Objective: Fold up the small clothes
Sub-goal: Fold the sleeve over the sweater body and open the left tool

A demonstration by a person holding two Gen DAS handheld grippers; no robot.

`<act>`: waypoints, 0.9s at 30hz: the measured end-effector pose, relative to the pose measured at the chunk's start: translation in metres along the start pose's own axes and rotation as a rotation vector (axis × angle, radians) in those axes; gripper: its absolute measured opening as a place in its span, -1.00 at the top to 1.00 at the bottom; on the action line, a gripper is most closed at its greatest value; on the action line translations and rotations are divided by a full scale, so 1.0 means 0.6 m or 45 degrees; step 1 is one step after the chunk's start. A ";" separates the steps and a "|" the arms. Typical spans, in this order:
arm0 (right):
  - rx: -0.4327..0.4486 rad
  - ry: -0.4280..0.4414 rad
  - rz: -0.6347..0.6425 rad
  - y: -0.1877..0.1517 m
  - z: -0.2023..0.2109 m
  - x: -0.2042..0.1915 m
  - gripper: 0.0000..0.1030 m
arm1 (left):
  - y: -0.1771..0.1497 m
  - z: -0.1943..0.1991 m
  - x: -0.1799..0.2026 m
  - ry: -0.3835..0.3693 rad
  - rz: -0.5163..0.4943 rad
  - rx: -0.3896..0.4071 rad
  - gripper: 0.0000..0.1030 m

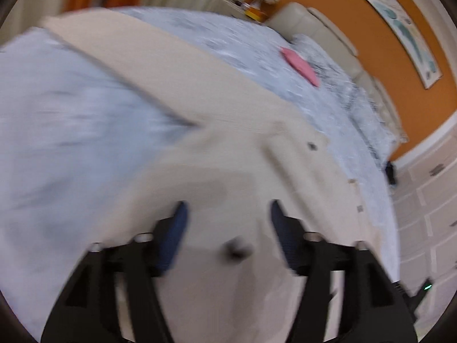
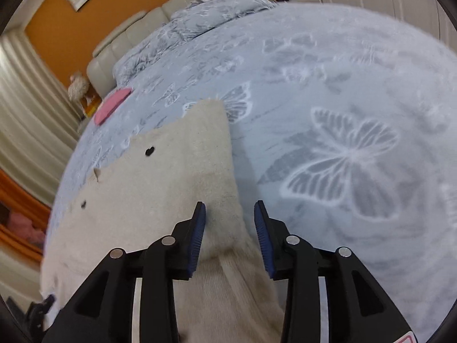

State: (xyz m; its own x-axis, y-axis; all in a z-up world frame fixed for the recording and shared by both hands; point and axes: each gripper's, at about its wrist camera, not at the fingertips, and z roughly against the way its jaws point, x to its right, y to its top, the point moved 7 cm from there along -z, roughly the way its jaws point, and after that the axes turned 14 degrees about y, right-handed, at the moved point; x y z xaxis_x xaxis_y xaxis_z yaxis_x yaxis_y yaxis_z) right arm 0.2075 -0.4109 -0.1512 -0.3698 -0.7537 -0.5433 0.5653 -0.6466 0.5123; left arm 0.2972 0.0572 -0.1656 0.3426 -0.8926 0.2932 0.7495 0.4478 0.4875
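Note:
A cream knit garment (image 1: 222, 148) with dark buttons (image 1: 312, 146) lies spread on the bed; the left wrist view is blurred by motion. My left gripper (image 1: 228, 211) is open right over the garment, a dark button (image 1: 235, 250) between its fingers. In the right wrist view the garment (image 2: 160, 188) has a sleeve or folded edge running up the middle. My right gripper (image 2: 230, 210) is open over that edge, its blue pads (image 2: 200, 228) straddling the fabric rim without gripping it.
The bed (image 2: 342, 114) has a grey-blue cover with white butterflies. A folded pink cloth (image 1: 300, 65) lies farther up it, also in the right wrist view (image 2: 111, 105). Pillows (image 2: 222, 5), a cream headboard, an orange wall and white drawers (image 1: 428, 205) surround it.

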 end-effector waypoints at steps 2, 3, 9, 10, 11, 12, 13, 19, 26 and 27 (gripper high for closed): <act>-0.082 -0.022 0.098 -0.027 0.036 -0.005 -0.15 | -0.029 0.028 -0.047 0.037 -0.026 -0.040 -0.32; -0.122 -0.032 0.152 -0.047 0.062 -0.002 -0.17 | -0.043 0.042 -0.065 0.043 -0.043 -0.060 -0.33; -0.550 0.072 0.060 -0.233 0.169 0.066 -0.44 | -0.106 0.075 -0.129 0.094 -0.059 -0.218 -0.69; -0.580 0.145 -0.039 -0.247 0.180 0.070 -0.45 | -0.104 0.079 -0.131 0.050 -0.030 -0.235 -0.72; -0.571 0.175 -0.074 -0.250 0.189 0.069 -0.45 | -0.107 0.078 -0.127 0.021 -0.027 -0.272 -0.72; -0.567 0.214 -0.076 -0.252 0.193 0.062 -0.45 | -0.115 0.072 -0.121 0.034 -0.059 -0.310 -0.72; -0.591 0.237 -0.070 -0.256 0.189 0.057 -0.45 | -0.121 0.069 -0.114 0.069 -0.112 -0.321 -0.72; -0.724 0.166 0.023 -0.287 0.167 0.027 0.84 | -0.148 0.071 -0.093 0.196 -0.289 -0.410 0.31; -0.668 0.112 0.128 -0.286 0.279 0.065 0.87 | -0.159 0.141 -0.117 0.051 -0.230 -0.519 0.92; -0.682 0.100 0.133 -0.294 0.289 0.076 0.87 | -0.176 0.152 -0.121 0.030 -0.251 -0.557 0.92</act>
State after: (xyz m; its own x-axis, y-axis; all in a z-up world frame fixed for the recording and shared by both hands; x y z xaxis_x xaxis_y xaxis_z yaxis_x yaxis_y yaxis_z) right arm -0.0371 -0.3515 -0.1508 -0.2474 -0.7863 -0.5662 0.8997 -0.4033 0.1671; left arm 0.1414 0.0797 -0.1635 0.1786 -0.9616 0.2086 0.9678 0.2099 0.1390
